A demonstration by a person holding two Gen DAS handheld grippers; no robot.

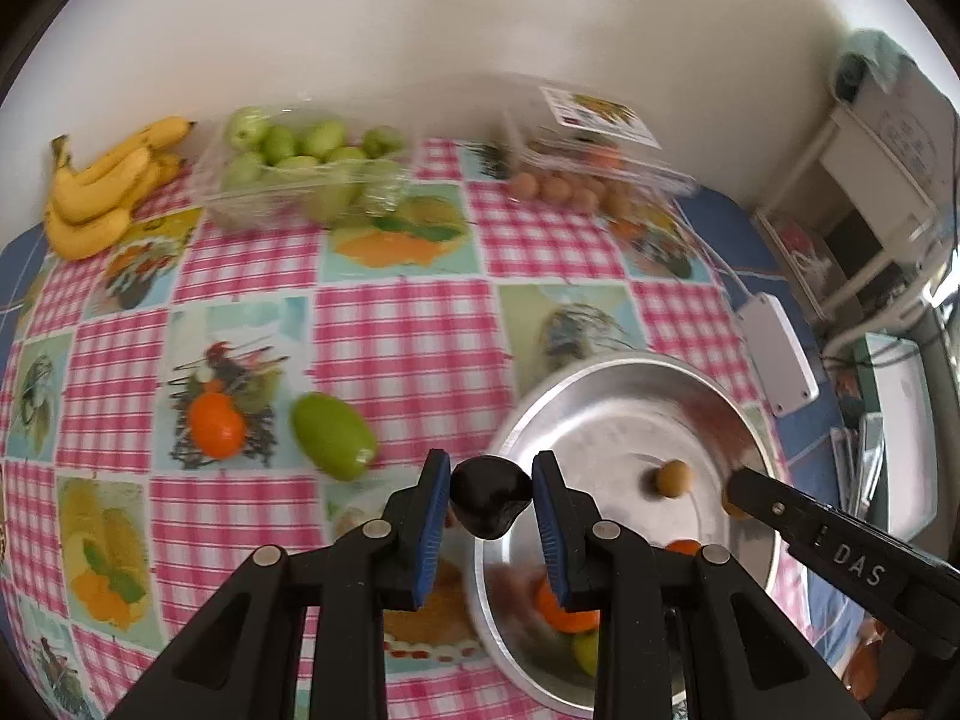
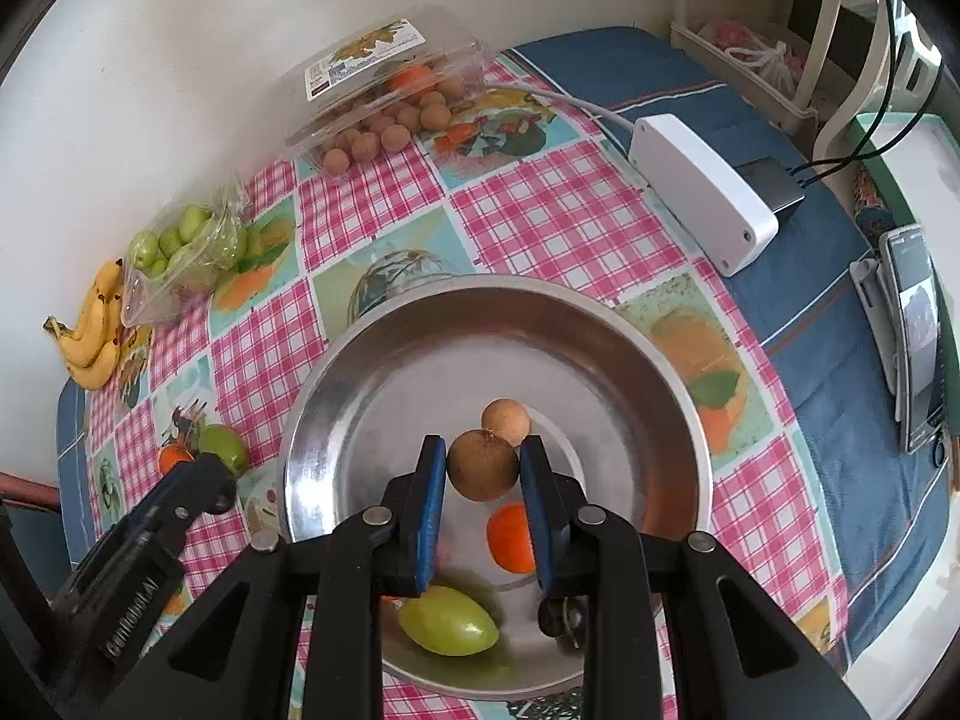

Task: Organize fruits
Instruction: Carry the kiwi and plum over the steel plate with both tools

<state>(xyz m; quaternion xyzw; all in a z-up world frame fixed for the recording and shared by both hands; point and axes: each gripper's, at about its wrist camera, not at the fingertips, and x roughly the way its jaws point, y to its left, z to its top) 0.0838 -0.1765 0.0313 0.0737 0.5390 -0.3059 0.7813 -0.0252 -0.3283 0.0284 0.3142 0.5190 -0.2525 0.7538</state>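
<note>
My left gripper (image 1: 491,495) is shut on a dark, almost black fruit (image 1: 489,491) held over the left rim of the metal bowl (image 1: 606,396). My right gripper (image 2: 483,468) is shut on a brown longan (image 2: 482,464) held above the metal bowl (image 2: 384,360). In the bowl lie another longan (image 2: 506,421), an orange fruit (image 2: 510,537) and a green fruit (image 2: 449,620). A loose green fruit (image 1: 332,434) lies on the checked tablecloth left of the bowl. The right gripper's finger (image 1: 780,510) shows at the bowl's right rim in the left wrist view.
Bananas (image 1: 99,186), a clear tray of green fruits (image 1: 300,171) and an open clamshell box of longans (image 1: 576,180) stand along the back wall. A white power box (image 2: 702,195) with a cable and a phone (image 2: 915,330) lie to the right on the blue cloth.
</note>
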